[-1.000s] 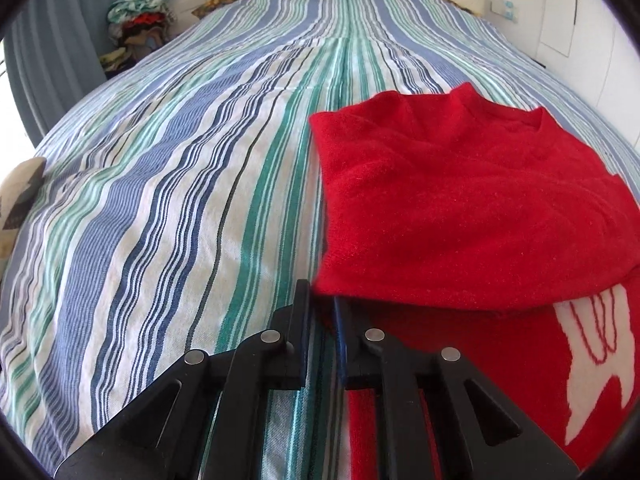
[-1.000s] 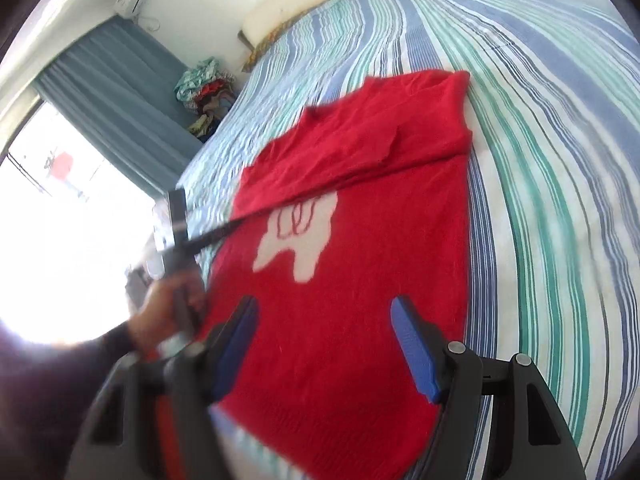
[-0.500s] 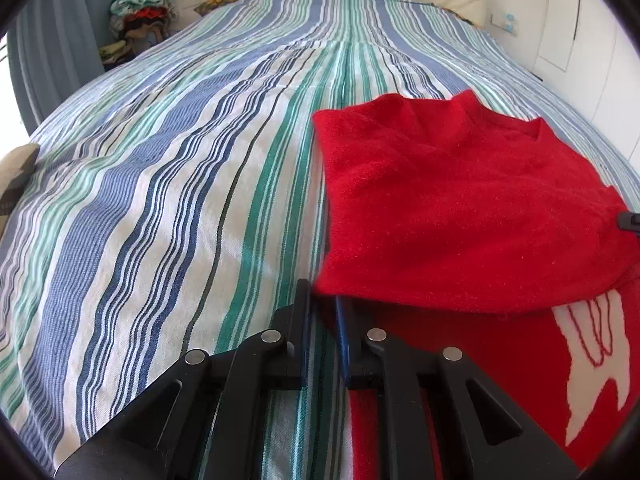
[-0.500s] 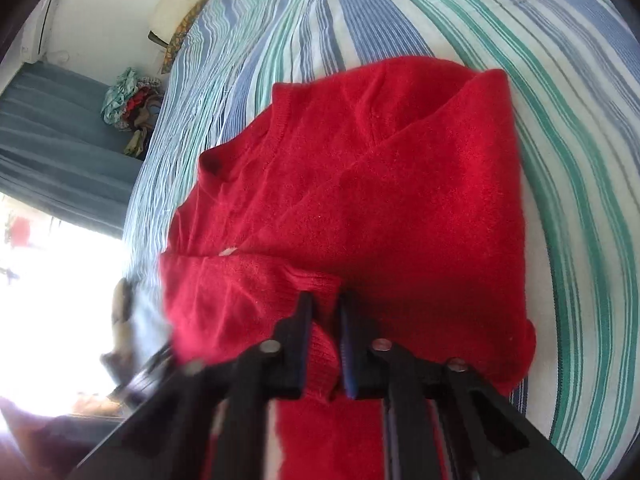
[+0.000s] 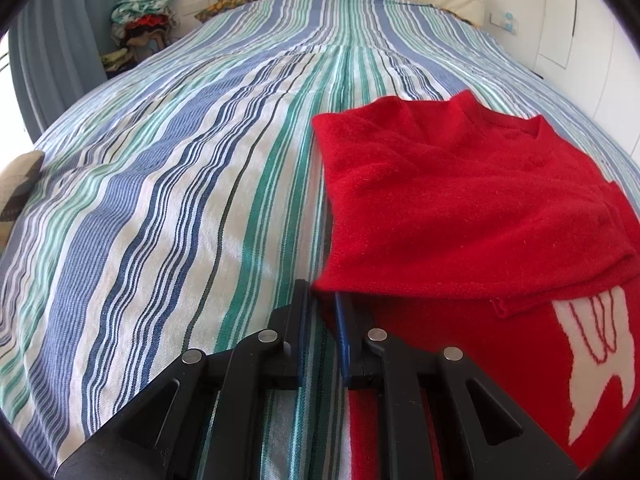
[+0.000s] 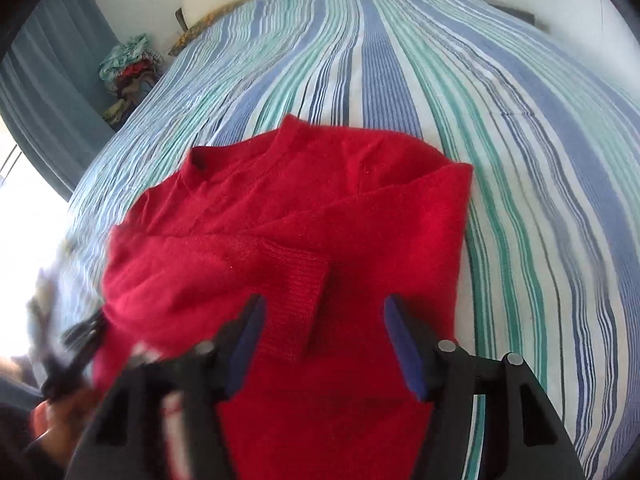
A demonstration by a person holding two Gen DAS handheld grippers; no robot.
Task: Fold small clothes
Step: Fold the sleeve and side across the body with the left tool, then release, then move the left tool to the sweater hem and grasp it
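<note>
Red sweater (image 5: 460, 200) is lying on the striped bedspread (image 5: 180, 200), both sleeves folded in across the chest. Left gripper (image 5: 322, 300) is pinched nearly closed on the sweater's near-left edge. Right gripper (image 6: 320, 312) hangs wide apart above the ribbed cuff (image 6: 298, 288).

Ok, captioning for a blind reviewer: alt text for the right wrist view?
The open right gripper hovers over a red sweater on a striped bed, a ribbed cuff folded across the sweater between its blue fingertips. Far left, clothes are piled by a curtain.
</note>
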